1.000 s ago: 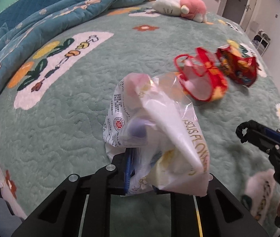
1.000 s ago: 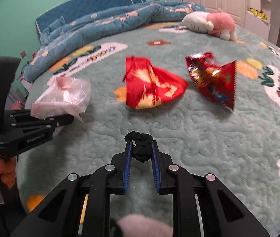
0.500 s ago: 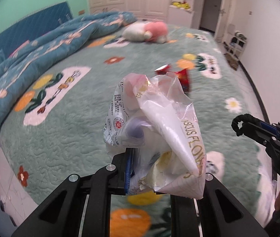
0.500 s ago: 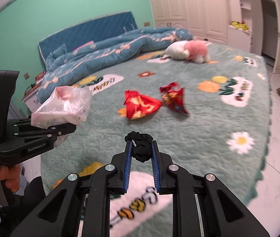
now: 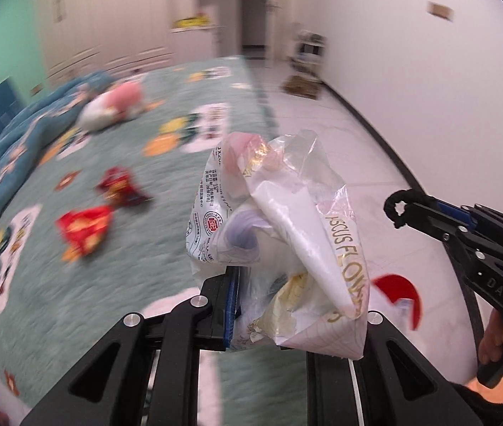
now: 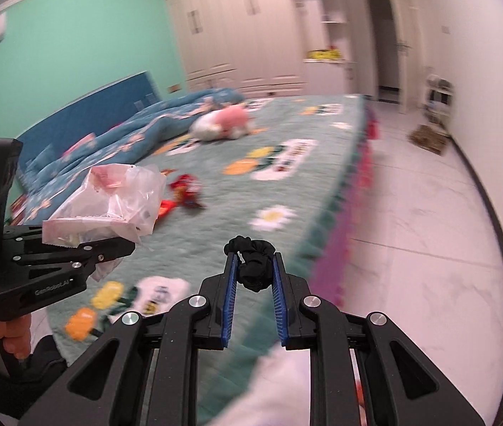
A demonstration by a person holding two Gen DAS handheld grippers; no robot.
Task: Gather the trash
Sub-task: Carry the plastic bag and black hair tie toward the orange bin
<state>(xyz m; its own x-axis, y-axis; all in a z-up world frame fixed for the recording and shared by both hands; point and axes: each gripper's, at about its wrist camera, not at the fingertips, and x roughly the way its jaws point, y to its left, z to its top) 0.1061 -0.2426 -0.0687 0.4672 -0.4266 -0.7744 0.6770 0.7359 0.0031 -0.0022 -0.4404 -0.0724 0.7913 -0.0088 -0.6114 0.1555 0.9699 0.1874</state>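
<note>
My left gripper [image 5: 276,305] is shut on a crumpled clear and white plastic bag [image 5: 280,234], held up above the bed's edge; the bag also shows in the right wrist view [image 6: 116,198]. My right gripper [image 6: 253,277] is shut on a black hair scrunchie [image 6: 253,266]; the scrunchie shows in the left wrist view [image 5: 399,209] at the tip of the right gripper. Two red snack wrappers lie on the green bedspread: a flat one [image 5: 86,229] and a crumpled one [image 5: 120,186], the latter also in the right wrist view [image 6: 185,188].
A pink and white plush toy [image 6: 221,124] and a blue quilt [image 6: 138,135] lie further up the bed. White tiled floor [image 6: 411,220] runs to the right of the bed edge. White wardrobes [image 6: 251,35] and a doorway stand at the back.
Both grippers have swung to the right and drawn back from the bed, so the wrappers now lie farther off to the left and the floor is in view. Both grips are unchanged.
</note>
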